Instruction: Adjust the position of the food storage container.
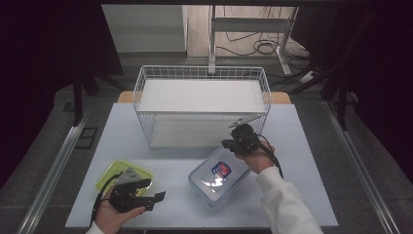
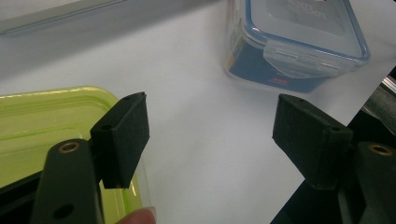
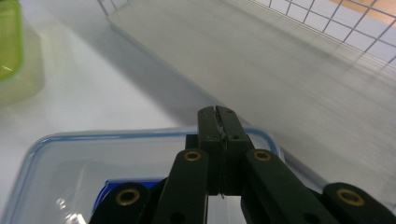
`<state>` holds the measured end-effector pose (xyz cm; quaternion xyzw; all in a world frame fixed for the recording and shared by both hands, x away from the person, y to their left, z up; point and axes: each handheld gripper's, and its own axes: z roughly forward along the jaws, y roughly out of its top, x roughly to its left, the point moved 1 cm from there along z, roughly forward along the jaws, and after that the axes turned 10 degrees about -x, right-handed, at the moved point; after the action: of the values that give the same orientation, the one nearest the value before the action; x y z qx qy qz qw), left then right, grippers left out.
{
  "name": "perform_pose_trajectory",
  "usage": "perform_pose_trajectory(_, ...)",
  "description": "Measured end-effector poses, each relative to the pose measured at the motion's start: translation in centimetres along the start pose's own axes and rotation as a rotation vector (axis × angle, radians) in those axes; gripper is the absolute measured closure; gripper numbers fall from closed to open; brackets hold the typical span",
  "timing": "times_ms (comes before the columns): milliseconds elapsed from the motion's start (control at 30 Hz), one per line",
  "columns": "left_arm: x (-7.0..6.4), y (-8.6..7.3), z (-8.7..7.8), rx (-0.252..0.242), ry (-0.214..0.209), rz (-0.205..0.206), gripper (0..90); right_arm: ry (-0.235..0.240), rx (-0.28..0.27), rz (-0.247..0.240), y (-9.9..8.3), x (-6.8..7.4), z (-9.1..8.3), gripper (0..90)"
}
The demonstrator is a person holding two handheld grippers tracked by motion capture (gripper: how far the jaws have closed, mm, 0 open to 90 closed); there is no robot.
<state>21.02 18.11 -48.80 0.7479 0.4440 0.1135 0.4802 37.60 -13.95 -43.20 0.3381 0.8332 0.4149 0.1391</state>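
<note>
Counter (image 1: 302, 195): pale surface carrying a wire basket and two food containers.
Wire basket (image 1: 146, 87): white, at the far edge of the counter, centred, with a flat white sheet inside.
Clear container (image 1: 214, 181): blue-rimmed lid with a blue label, near the counter's front edge, right of centre; its long axis runs diagonally, from the front edge up toward the basket's right corner. Also seen from its latch end (image 2: 299, 58) and from directly above (image 3: 70, 172).
Green container (image 1: 108, 174): lime lid, toward the front left corner of the counter; visible again beside the left jaw (image 2: 42, 126).
Right tool (image 1: 233, 144): jaws pressed together, nothing between them, poised over the clear container's far right corner, at the lid rim (image 3: 218, 122).
Left tool (image 1: 157, 198): jaws wide apart, holding nothing, at the front left edge beside the green container; the clear container lies ahead of it and to its right (image 2: 210, 135).
Key relation: the right tool is much the nearer to the clear container, sitting at the far end of its long axis.
Judgement: work on the lid or latch at that corner looks likeliest.
</note>
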Motion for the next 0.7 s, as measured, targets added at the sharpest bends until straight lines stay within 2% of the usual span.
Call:
perform_pose_trajectory(100,0.0,0.0,0.0,0.0,-0.001,0.001,27.0,-0.013,0.012,-0.018,0.4,0.1,1.0,89.2)
perform_pose_trajectory(133,0.0,0.0,0.0,-0.001,-0.001,0.002,27.0,-0.024,0.022,-0.037,0.5,0.1,1.7,89.1)
perform_pose_trajectory(300,0.0,0.1,-0.2,-0.004,-0.002,0.002,27.0,-0.044,0.036,-0.055,0.7,-0.1,3.3,89.2)
perform_pose_trajectory(667,0.2,0.3,-0.5,-0.016,0.004,0.0,26.9,-0.074,0.085,-0.11,0.2,-0.3,4.8,89.2)
perform_pose_trajectory(700,0.1,0.3,-0.5,-0.015,0.004,0.001,26.9,-0.081,0.11,-0.122,0.0,-0.5,5.0,89.2)
